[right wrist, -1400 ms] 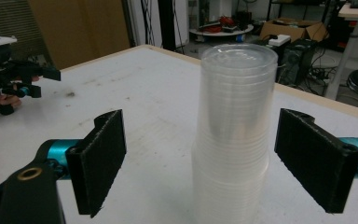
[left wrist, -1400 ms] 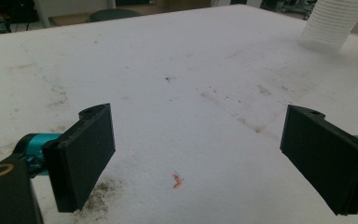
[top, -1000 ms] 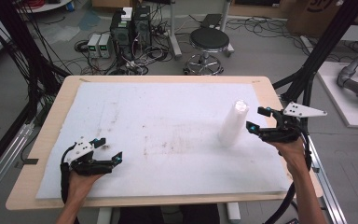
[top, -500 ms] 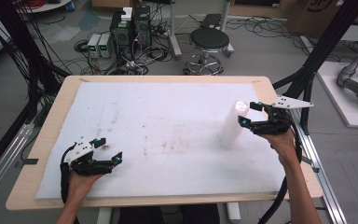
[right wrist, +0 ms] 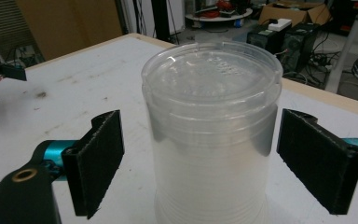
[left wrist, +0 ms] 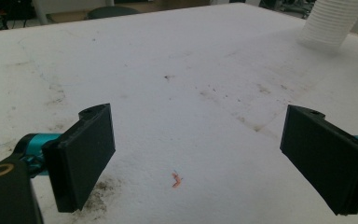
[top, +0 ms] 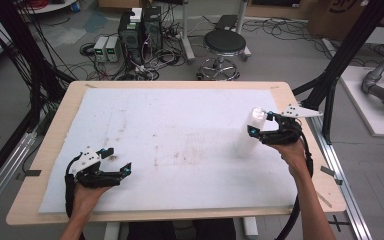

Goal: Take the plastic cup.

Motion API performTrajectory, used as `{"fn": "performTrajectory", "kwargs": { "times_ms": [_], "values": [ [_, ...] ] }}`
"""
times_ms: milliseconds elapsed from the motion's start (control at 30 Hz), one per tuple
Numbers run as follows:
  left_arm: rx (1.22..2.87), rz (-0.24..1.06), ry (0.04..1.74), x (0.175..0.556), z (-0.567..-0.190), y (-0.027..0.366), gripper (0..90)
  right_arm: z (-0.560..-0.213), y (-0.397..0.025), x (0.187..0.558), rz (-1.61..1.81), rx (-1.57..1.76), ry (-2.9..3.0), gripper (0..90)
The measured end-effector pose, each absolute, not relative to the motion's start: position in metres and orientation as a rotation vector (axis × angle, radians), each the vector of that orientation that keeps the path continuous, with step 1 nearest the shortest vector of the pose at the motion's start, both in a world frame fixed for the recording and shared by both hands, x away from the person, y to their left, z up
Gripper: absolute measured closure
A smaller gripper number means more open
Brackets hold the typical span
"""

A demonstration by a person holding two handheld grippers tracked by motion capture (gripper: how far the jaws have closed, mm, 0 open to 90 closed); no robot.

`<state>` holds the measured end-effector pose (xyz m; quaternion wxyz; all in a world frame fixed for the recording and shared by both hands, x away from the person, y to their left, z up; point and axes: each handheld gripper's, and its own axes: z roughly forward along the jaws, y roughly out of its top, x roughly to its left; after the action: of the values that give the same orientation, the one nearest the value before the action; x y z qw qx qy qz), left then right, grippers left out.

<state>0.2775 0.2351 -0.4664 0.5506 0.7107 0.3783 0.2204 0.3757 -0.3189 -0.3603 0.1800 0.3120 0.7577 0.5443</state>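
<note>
The stack of clear plastic cups stands upright, inverted, bases up, on the white table pad, near the pad's right edge. Its long axis is vertical. It sits directly between the jaws of your right gripper, level with the upper cups; both pads stand spread and clear of the wall, so nothing is grasped. In my judgement, the closing stroke should run horizontally across the stack. The cups are translucent, ribbed toward the bottom, nested tightly; expect thin walls to flex under pressure. Your left gripper rests at the pad's near-left corner, well apart from the stack, jaws spread on nothing. The right hand is nearer.
</note>
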Motion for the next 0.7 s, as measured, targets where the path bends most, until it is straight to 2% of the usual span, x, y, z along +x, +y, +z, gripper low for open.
{"fn": "performTrajectory", "kwargs": {
  "times_ms": [200,333,700],
  "values": [
    [1.678,0.521,0.894,0.2774,-0.4664,0.2351,9.9,-0.3652,-0.3143,0.378,1.529,0.89,2.123,15.7],
    [1.681,0.521,0.893,0.2774,-0.4664,0.2351,9.9,-0.3656,-0.314,0.3777,1.534,0.874,2.102,23.5],
    [1.684,0.515,0.895,0.2777,-0.4664,0.235,9.9,-0.3666,-0.3151,0.3769,1.534,0.888,2.096,29.0]
  ]
}}
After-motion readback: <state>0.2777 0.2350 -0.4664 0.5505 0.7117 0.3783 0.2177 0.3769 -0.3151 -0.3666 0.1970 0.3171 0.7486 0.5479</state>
